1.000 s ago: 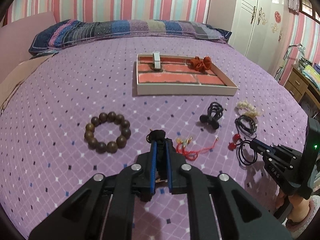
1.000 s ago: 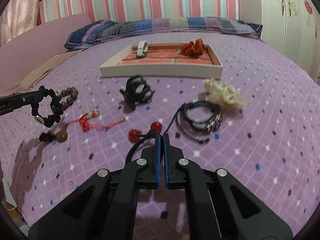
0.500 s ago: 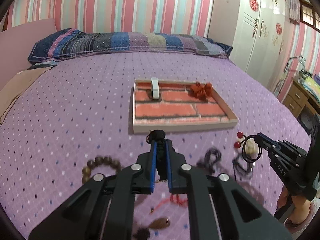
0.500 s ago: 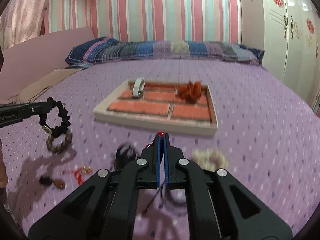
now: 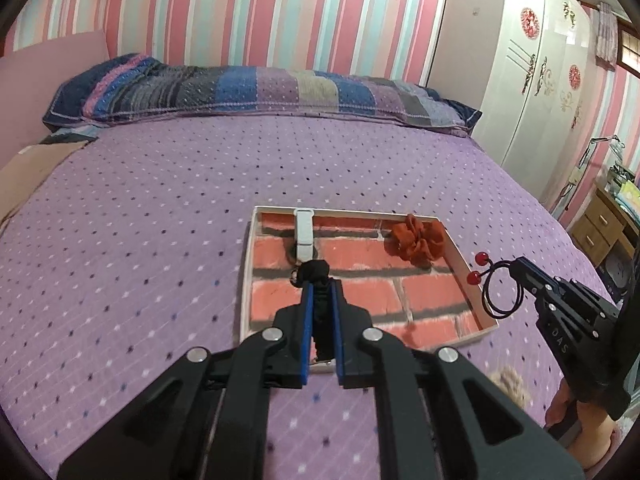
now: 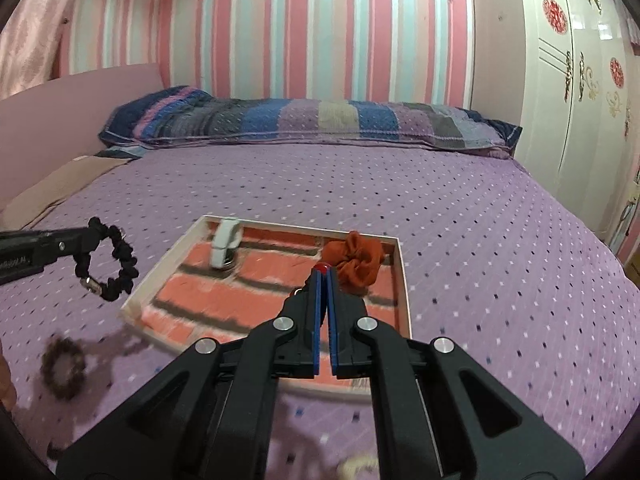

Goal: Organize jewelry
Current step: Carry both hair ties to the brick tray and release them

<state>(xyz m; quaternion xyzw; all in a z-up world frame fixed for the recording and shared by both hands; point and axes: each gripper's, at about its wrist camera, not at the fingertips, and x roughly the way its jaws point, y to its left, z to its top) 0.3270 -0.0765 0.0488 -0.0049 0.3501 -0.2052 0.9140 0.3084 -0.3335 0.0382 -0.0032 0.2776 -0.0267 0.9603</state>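
Observation:
My left gripper (image 5: 320,290) is shut on a black beaded bracelet (image 5: 314,272) and holds it above the near left part of the brick-patterned tray (image 5: 478,276). The bracelet hangs as a ring in the right wrist view (image 6: 110,266), left of the tray (image 6: 402,276). My right gripper (image 6: 323,276) is shut on a black hair tie with two red balls (image 5: 496,290), held in the air at the tray's right edge. In the tray lie a white watch (image 5: 304,234) and an orange scrunchie (image 5: 418,240).
A brown bead bracelet (image 6: 64,368) lies on the purple bedspread left of the tray. A cream scrunchie (image 5: 508,384) lies near the front right. A striped pillow (image 5: 256,92) spans the bed's head. A white wardrobe (image 5: 536,80) stands at the right.
Both grippers have lifted their items off the bedspread and moved forward to the tray. The other jewelry has dropped below and behind the views.

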